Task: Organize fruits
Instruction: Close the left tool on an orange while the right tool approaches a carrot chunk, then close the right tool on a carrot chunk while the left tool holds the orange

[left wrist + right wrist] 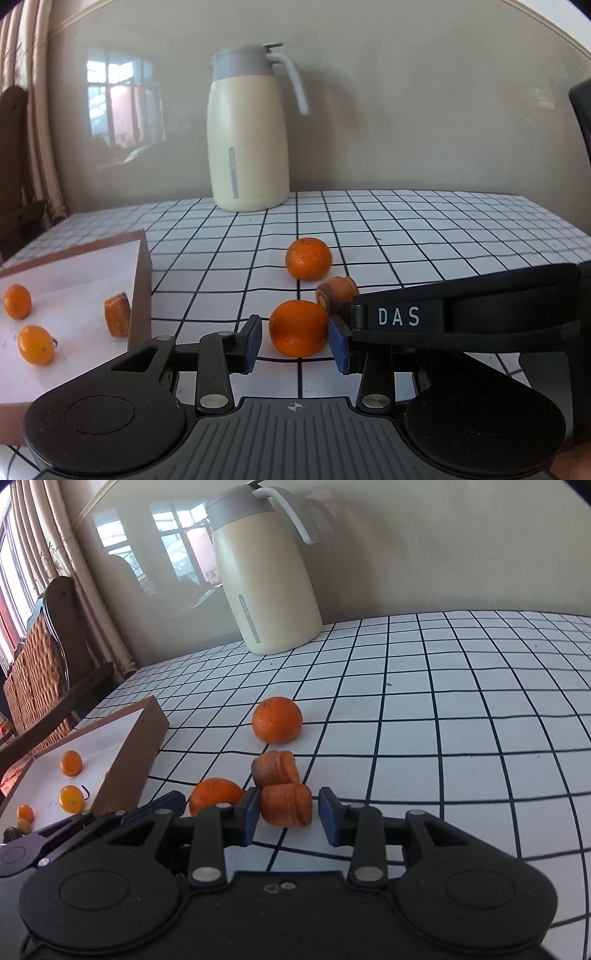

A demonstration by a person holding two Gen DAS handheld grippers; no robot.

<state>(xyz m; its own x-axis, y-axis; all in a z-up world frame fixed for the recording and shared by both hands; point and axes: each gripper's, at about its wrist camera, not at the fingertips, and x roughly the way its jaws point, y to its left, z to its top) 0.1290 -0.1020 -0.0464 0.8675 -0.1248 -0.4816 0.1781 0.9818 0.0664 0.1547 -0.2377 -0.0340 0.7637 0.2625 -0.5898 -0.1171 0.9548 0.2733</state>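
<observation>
One grid-checked tablecloth point(406, 229) beside glossy wall point(406, 110).

Left of the jug point(248, 129): the box point(142, 288) with small oranges point(17, 301) in it; before the jug, loose oranges point(308, 258) on the tablecloth point(443, 229)

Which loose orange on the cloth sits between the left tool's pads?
The nearer orange, framed by the left tool; the other orange lies farther back, toward the jug.

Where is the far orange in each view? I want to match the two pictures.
Left wrist: the far orange sits centre, beyond the gripper.
Right wrist: the same orange sits centre-left, beyond two carrot pieces.
Shared landmark: the jug by the wall.
</observation>
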